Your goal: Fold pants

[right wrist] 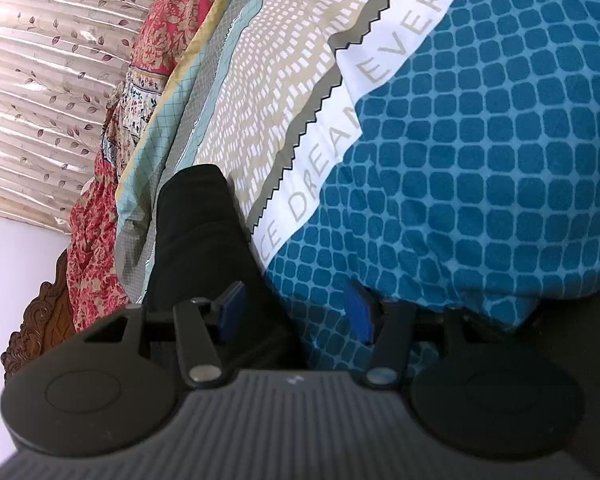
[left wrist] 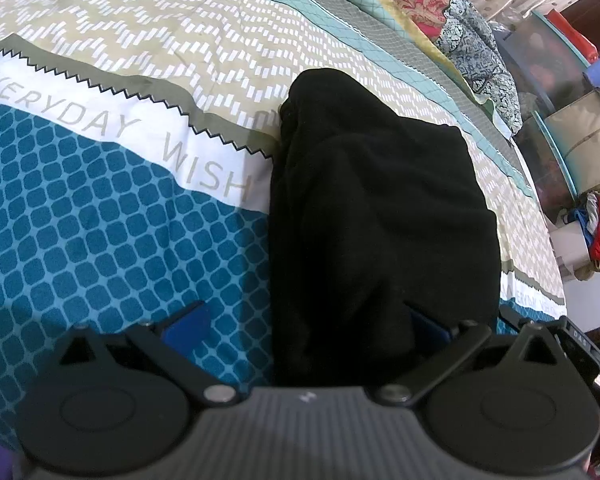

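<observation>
My left gripper (left wrist: 306,322) has its fingers wide apart over the black pants (left wrist: 380,216); my right gripper (right wrist: 294,312) stands half-open, the pants' edge between its fingers, unpinched.

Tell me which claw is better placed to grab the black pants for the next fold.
Left, probably. The left claw already straddles the black pants, cloth between its open pads. The right claw mostly spans bare bedspread, with the pants at its left pad.

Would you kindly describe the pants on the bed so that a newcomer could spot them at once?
Start with the bed, covered by a bedsheet with blue tiles, a white lettered band and a beige zigzag area. On it, ahead of the left tool, lie the pants, bunched into a lump. They are the only plain black fabric there; everything around them is patterned.
</observation>
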Demonstrator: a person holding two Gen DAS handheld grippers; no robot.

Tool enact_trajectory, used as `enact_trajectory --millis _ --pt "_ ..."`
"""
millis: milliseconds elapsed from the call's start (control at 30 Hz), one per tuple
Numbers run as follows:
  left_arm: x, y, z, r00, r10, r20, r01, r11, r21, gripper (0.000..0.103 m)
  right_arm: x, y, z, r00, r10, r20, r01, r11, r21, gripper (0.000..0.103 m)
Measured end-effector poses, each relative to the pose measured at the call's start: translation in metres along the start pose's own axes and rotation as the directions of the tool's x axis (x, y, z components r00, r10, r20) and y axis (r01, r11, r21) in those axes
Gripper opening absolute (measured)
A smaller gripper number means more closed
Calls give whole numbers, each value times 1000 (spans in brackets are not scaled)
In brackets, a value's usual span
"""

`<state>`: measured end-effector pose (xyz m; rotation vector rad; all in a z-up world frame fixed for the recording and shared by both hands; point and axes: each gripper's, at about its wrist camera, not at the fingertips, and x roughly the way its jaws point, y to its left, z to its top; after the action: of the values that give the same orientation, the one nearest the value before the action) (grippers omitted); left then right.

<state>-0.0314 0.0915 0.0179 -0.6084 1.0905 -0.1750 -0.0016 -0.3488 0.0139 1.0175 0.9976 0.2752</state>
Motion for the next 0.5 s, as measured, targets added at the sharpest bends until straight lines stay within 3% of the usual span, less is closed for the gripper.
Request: enact_trajectory --millis 367,500 --pt "1 2 2 1000 -4 -23 5 1000 28 103 0 -6 4 999 28 -21 -28 999 -19 58" --pt "-1 7 16 997 -39 -64 39 999 -10 103 -1 -4 12 997 25 -76 -27 999 -35 58"
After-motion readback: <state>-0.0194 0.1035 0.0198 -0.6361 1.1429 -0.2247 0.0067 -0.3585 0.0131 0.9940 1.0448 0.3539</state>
